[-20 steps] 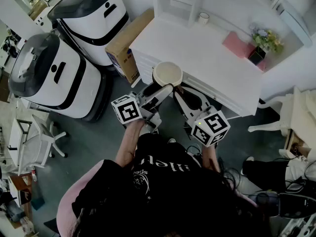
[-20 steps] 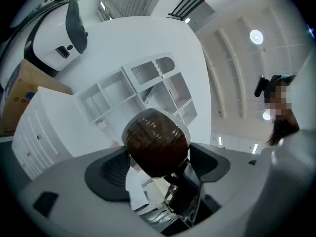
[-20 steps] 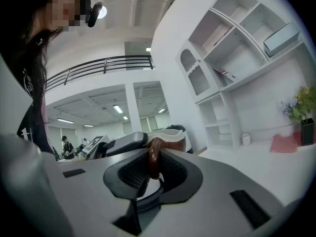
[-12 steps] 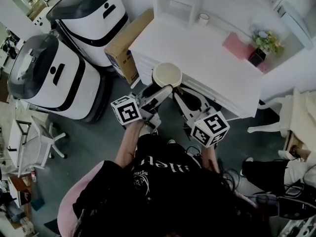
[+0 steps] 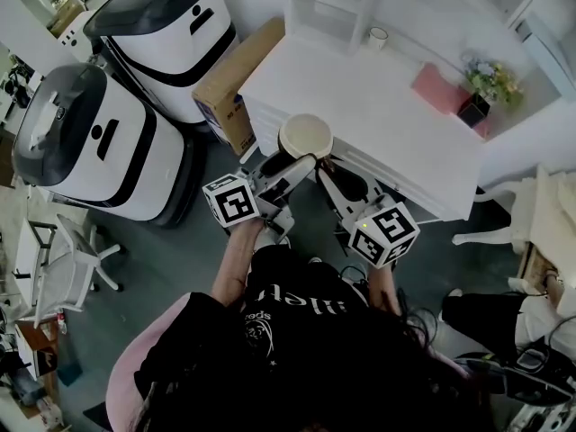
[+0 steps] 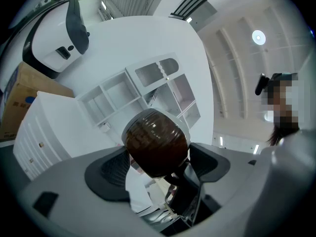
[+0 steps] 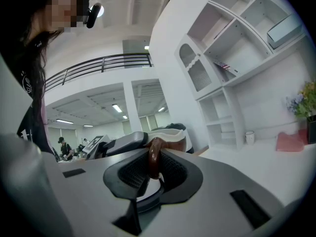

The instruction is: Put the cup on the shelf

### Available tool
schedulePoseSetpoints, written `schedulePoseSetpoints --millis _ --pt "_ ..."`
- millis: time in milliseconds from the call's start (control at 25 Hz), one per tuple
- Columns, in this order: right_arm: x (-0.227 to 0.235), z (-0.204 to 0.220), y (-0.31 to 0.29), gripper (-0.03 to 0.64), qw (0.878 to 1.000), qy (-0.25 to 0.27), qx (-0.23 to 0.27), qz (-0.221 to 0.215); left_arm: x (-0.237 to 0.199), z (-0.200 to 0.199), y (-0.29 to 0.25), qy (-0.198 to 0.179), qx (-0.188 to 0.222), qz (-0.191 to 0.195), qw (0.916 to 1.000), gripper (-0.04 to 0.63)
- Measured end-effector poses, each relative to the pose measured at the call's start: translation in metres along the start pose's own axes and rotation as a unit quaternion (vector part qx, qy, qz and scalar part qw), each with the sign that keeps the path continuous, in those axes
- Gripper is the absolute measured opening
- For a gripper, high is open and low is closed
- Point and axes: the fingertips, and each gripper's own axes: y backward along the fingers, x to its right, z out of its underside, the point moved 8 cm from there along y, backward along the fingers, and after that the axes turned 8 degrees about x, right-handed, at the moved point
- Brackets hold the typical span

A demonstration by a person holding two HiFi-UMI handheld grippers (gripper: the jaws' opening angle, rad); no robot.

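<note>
A cup (image 5: 305,136), brown outside and cream inside, is held upright in the air just in front of the white desk (image 5: 378,120). My left gripper (image 5: 290,164) is shut on the cup's round brown body (image 6: 155,142), which fills the gap between its wide-set jaws. To the right, my right gripper (image 5: 329,166) is shut on the cup's brown handle (image 7: 155,161). The white shelf unit (image 5: 328,7) stands at the back of the desk, beyond the cup. Its open compartments (image 7: 232,48) show in the right gripper view.
A small white mug (image 5: 377,35) stands on the desk by the shelf. A pink pad (image 5: 438,88) and a flower pot (image 5: 486,84) lie to the right. A cardboard box (image 5: 236,79) and two big white machines (image 5: 90,142) stand left of the desk.
</note>
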Motion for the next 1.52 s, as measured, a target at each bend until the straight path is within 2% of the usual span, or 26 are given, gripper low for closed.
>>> schedulePoseSetpoints --millis 680,880,1200,1520 --pt "-0.016 0.014 -0.074 0.084 1.000 -0.005 -0.004 0.003 -0.044 -0.060 0.022 0.001 -0.012 -0.006 0.9999 0.387" --pt "-0.015 0.016 -0.091 0.084 1.000 -0.006 -0.015 0.001 -0.057 -0.069 0.024 0.012 -0.004 -0.010 0.9999 0.387" --pt "0.004 0.020 -0.122 0.084 0.999 -0.011 -0.028 -0.010 -0.084 -0.083 0.015 0.018 0.007 -0.024 0.9995 0.387" --pt "0.054 0.014 -0.181 0.084 0.999 -0.017 -0.034 -0.034 -0.129 -0.120 -0.024 0.012 0.017 -0.043 0.9988 0.387"
